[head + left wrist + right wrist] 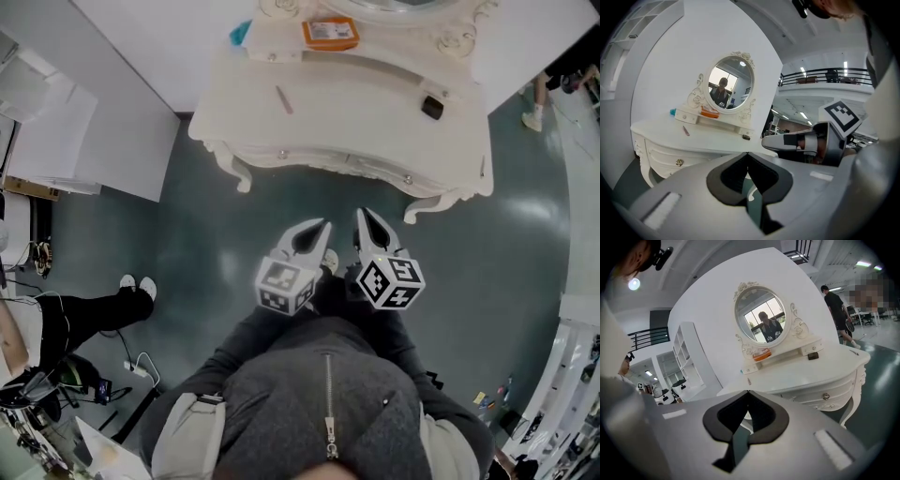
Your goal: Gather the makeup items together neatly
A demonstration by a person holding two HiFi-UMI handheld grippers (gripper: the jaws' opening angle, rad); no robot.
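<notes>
The makeup items lie on a white dressing table [356,112] ahead of me. An orange case [330,33] and a teal item [241,34] sit on the raised shelf under the mirror. A thin pink stick [284,99] lies on the tabletop at the left, and a small black item [432,106] at the right. My left gripper [323,225] and right gripper [364,216] hang side by side over the floor, short of the table's front edge. Both are shut with nothing between the tips. The left gripper view shows the left gripper [747,153] shut, as is the right gripper [748,391] in its own view.
An oval mirror [761,319] stands at the back of the table and reflects a person. Drawer knobs [281,154] line the curved front. A seated person's legs [84,314] and cables lie at the left on the grey-green floor. Another person [836,308] walks beyond the table.
</notes>
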